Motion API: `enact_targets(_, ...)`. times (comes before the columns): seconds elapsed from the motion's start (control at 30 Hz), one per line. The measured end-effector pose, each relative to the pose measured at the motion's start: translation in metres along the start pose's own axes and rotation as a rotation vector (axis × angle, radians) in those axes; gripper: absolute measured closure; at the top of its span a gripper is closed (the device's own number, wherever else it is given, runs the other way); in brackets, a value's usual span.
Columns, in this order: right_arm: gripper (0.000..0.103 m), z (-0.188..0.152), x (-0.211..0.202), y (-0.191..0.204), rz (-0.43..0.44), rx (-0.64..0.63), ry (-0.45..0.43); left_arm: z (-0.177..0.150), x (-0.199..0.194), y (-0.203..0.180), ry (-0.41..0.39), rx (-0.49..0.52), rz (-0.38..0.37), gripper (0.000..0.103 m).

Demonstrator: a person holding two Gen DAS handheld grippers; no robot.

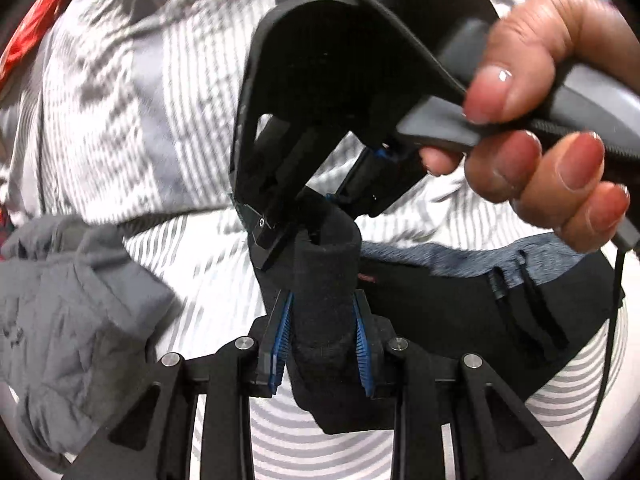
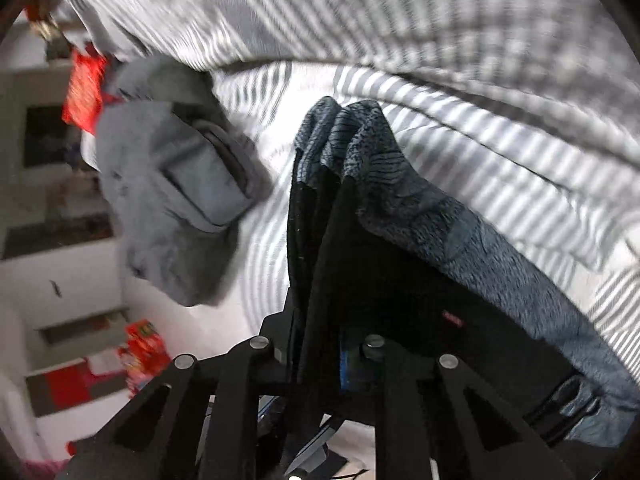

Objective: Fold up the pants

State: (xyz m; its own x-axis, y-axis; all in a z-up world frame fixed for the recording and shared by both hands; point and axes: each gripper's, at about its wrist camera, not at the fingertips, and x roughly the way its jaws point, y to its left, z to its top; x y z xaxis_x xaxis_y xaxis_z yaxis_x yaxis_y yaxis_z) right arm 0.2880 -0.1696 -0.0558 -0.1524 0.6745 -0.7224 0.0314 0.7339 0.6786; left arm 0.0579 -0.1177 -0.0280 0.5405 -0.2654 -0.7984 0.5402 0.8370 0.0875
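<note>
The pants (image 1: 324, 280) hang bunched over the striped bed (image 1: 224, 280), soft and limp. We clamp both the left gripper (image 1: 323, 336) and right gripper (image 2: 320, 344) on their black fabric; the gray-blue waistband (image 2: 420, 208) offers firmer hold.

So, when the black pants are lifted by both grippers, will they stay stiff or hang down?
The pants will probably hang limp: they already drape in soft folds. The left gripper pinches a bunched roll of the fabric, so it seems thick yet easy to compress. The knit looks rough, so slipping from the jaws seems unlikely.
</note>
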Motion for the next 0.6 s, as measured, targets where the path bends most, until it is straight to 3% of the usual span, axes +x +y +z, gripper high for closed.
enact_targets(0.3, 0.087, -0.068, -0.104, -0.057, 0.219, 0.082, -0.217, 0.031, -0.051, -0.08, -0.076, 0.134, -0.042, 0.073)
enact_targets(0.6, 0.087, -0.164, -0.191, -0.161, 0.321, 0.203, -0.386, 0.049, -0.075, -0.199, -0.059, 0.292, -0.168, 0.073)
